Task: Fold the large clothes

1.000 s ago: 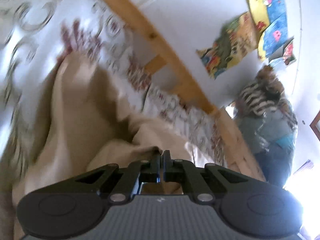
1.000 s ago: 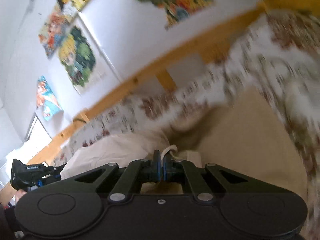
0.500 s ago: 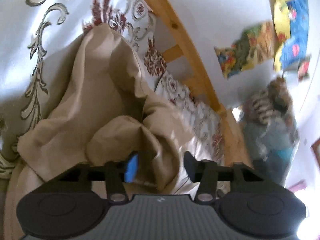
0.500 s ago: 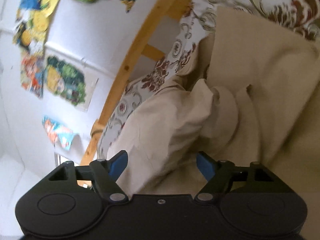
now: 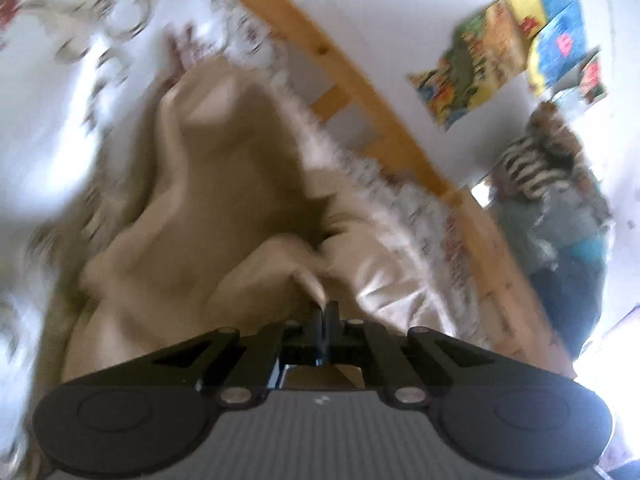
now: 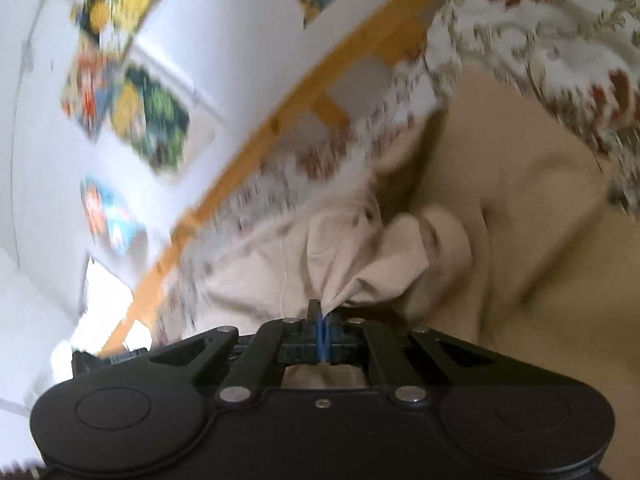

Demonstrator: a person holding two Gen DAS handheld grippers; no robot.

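Left wrist view: the left claw (image 5: 323,312) is pinched tight on a fold of the beige garment (image 5: 224,200), its two black fingers pressed together with cloth drawn up to a peak between the tips. The garment spreads ahead of the claw and to its left in loose, rumpled folds, lying on a floral bedspread (image 5: 68,64) of white ground with red and grey scrollwork. Past the garment, ahead and to the right of the claw, a wooden bed rail (image 5: 360,92) runs diagonally against a white wall. Colourful posters (image 5: 468,80) hang on that wall to the upper right, and a heap of striped and blue clothing (image 5: 560,200) sits far right. The picture is blurred by motion.

Right wrist view: the right claw (image 6: 320,316) is likewise clamped on the beige garment (image 6: 500,208), blue pads meeting over a gathered tuck of cloth just ahead of the tips. Most of the garment lies ahead and to the right of the claw, bunched into a soft knot near the fingers. The floral bedspread (image 6: 560,48) shows beyond it at upper right. The wooden bed rail (image 6: 304,92) crosses ahead and to the left, with bright posters (image 6: 148,120) on the white wall behind.
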